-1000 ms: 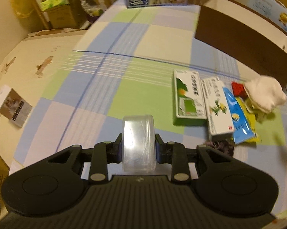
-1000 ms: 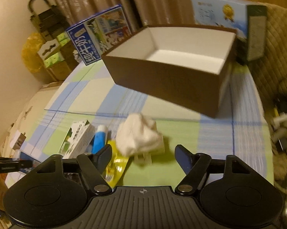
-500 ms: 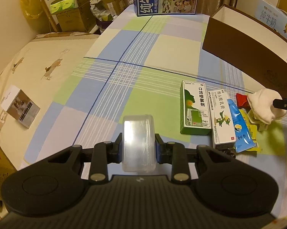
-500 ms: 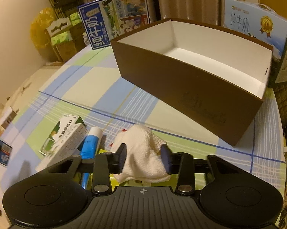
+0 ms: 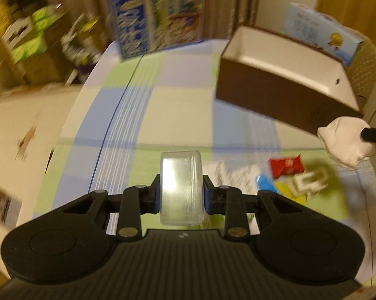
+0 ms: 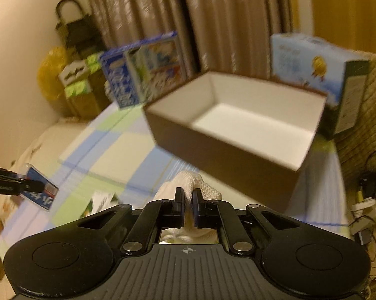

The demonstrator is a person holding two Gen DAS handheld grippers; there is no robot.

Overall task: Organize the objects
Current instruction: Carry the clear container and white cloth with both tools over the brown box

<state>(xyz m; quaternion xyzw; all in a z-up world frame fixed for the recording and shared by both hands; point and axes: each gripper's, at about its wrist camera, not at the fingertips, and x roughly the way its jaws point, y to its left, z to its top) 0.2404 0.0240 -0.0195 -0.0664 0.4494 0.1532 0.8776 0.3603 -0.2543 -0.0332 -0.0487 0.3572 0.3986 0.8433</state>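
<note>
My right claw [image 6: 187, 206] pinches the white cloth [image 6: 188, 195], left claw [image 5: 181, 195] clamps a clear container [image 5: 181, 187]; the brown box [image 6: 228, 155] lies just beyond.

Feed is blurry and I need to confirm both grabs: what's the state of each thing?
Left claw: shut on the clear plastic tub.
Right claw: shut on the white cloth, lifted.
Brown box: open, empty.
Red packet: lying on the table.

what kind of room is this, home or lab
Most likely a lived-in room at home, not a lab: a checked cloth covers the table, long curtains hang behind it, and milk cartons and household boxes are stacked along the wall.
</note>
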